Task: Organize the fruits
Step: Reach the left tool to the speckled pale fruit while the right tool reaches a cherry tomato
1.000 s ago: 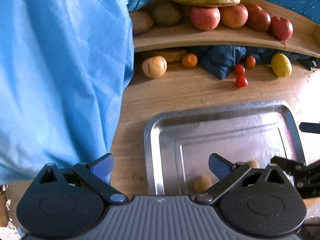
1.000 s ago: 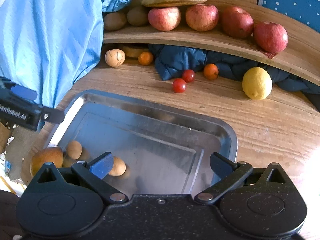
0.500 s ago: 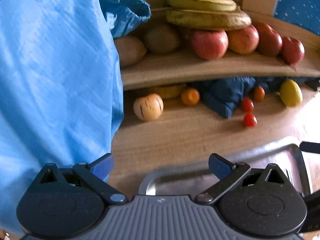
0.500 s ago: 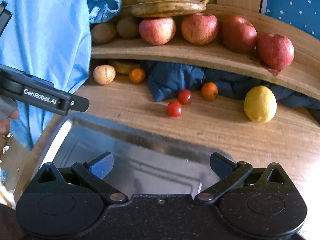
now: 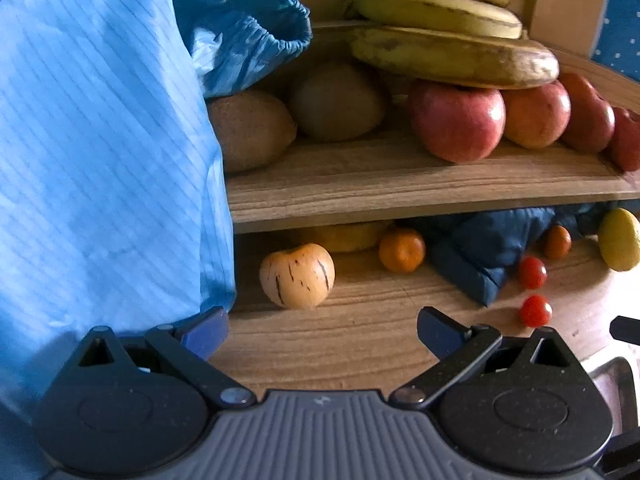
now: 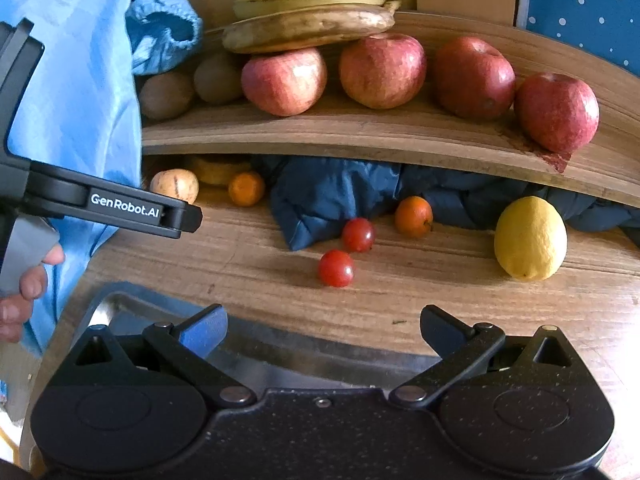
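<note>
My left gripper (image 5: pixel 322 330) is open and empty, just short of a pale striped melon-like fruit (image 5: pixel 297 275) on the wooden table under the shelf. An orange (image 5: pixel 402 249) and two cherry tomatoes (image 5: pixel 535 310) lie to its right. My right gripper (image 6: pixel 323 330) is open and empty above the far rim of the metal tray (image 6: pixel 120 300), facing two cherry tomatoes (image 6: pixel 336 268), a small orange (image 6: pixel 414 217) and a lemon (image 6: pixel 530 238). The left gripper's finger (image 6: pixel 120 210) shows at the left of the right wrist view.
A curved wooden shelf (image 6: pixel 360 132) carries several apples (image 6: pixel 284 80), two kiwis (image 5: pixel 250 134) and bananas (image 6: pixel 308 26). A dark blue cloth (image 6: pixel 332 196) is bunched under it. A light blue garment (image 5: pixel 100 160) hangs at the left, close to my left finger.
Both grippers have moved forward off the tray toward the shelf; the tray and its small brown fruits have slid out of sight, and the table fruits look larger and nearer.
</note>
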`<control>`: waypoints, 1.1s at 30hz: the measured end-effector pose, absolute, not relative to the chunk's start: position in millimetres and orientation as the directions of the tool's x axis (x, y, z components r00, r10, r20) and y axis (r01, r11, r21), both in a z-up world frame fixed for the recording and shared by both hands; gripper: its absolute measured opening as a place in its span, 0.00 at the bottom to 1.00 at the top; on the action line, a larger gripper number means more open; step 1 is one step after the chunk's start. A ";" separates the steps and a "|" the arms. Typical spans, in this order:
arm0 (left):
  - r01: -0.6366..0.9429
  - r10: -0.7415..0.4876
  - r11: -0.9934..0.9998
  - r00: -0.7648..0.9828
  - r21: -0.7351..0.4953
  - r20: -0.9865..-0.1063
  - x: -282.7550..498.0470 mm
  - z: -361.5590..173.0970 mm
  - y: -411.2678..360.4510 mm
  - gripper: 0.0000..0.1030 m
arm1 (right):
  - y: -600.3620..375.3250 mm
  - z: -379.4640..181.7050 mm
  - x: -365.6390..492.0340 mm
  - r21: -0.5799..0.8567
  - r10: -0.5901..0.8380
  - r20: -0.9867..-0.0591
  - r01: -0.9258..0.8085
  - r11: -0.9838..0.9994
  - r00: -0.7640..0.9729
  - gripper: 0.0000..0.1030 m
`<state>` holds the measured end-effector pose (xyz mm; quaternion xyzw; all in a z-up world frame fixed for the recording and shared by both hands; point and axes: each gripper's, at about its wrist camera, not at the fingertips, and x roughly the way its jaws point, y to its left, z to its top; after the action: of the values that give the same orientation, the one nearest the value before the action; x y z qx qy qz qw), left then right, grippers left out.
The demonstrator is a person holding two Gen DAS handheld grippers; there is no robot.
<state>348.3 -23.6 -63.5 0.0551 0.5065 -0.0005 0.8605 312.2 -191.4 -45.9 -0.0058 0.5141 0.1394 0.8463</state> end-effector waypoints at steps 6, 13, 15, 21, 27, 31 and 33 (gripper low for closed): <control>0.041 0.067 0.994 0.491 0.100 -0.869 358.8 -71.1 -21.3 0.99 | -189.8 -53.2 321.5 0.134 0.220 -0.872 -0.220 0.966 0.437 0.99; 0.032 0.076 0.994 0.496 0.106 -0.865 368.5 -78.4 -18.4 0.99 | -187.4 -58.1 329.5 0.157 0.238 -0.871 -0.215 0.964 0.430 0.98; 0.030 0.078 0.994 0.497 0.107 -0.864 369.9 -78.5 -18.1 0.99 | -186.6 -59.2 331.0 0.164 0.244 -0.870 -0.216 0.963 0.429 0.94; 0.028 0.076 0.994 0.503 0.104 -0.861 370.4 -78.1 -9.6 0.99 | -184.6 -61.7 333.9 0.183 0.260 -0.868 -0.215 0.959 0.422 0.89; 0.025 0.069 0.995 0.509 0.095 -0.858 367.7 -74.6 -13.1 0.95 | -184.3 -63.5 337.3 0.185 0.262 -0.871 -0.217 0.959 0.415 0.83; 0.022 0.067 0.996 0.509 0.091 -0.858 370.3 -74.0 -13.4 0.92 | -184.2 -65.2 339.0 0.181 0.259 -0.873 -0.218 0.959 0.413 0.80; 0.022 0.067 0.996 0.507 0.091 -0.860 372.9 -73.8 -13.4 0.92 | -184.0 -66.0 339.4 0.176 0.254 -0.874 -0.218 0.960 0.414 0.76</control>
<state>372.9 -13.4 -73.8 0.0450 0.4966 0.0129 0.8667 339.4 -184.0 -66.0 0.0172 0.5227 0.1403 0.8407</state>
